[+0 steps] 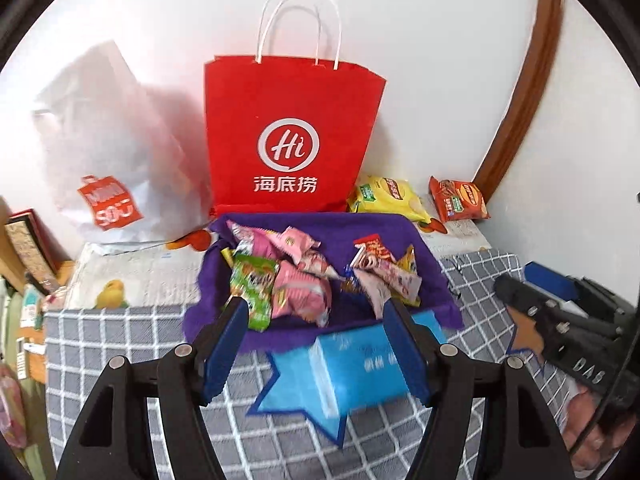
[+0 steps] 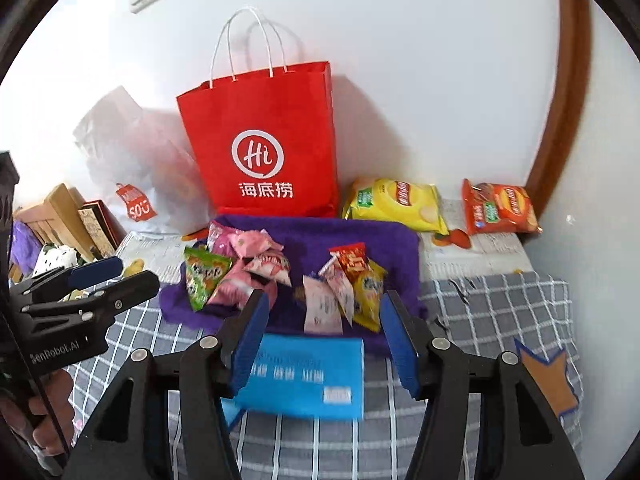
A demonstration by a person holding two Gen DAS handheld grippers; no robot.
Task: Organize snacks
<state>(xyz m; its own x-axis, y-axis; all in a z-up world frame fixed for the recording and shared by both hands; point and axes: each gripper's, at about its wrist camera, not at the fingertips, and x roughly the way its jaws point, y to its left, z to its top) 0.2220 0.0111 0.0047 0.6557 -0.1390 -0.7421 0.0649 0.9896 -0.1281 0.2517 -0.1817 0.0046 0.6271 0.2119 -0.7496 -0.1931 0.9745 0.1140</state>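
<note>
**Both claws apart, snacks heaped on the purple cloth**

At the far left a white plastic bag [image 1: 108, 136] slumps against the wall, a red tag on its front. Next to it stands the red paper bag [image 1: 288, 128], upright, white handles up, touching the back edge of the purple cloth [image 1: 320, 224]. On that cloth lie my snacks in two heaps: the left heap [image 1: 280, 276], pink packets with a green one at its near-left side, and the right heap [image 1: 384, 272], a red packet, pale pink ones and a yellow one. Just in front of the cloth a blue box [image 2: 308, 376] rests on the checked cover [image 2: 492, 312], blurred.

My left gripper [image 1: 316, 308] stands with its jaws apart and nothing between the pads; the left heap shows beyond them. My right gripper [image 2: 324, 308] is likewise parted and empty, above the blue box.

Further right, by the wall, lie a yellow crisp bag [image 2: 400, 204] and then an orange crisp bag [image 2: 500, 208], apart from each other. An orange star [image 2: 548, 376] sits on the cover at the near right.
</note>
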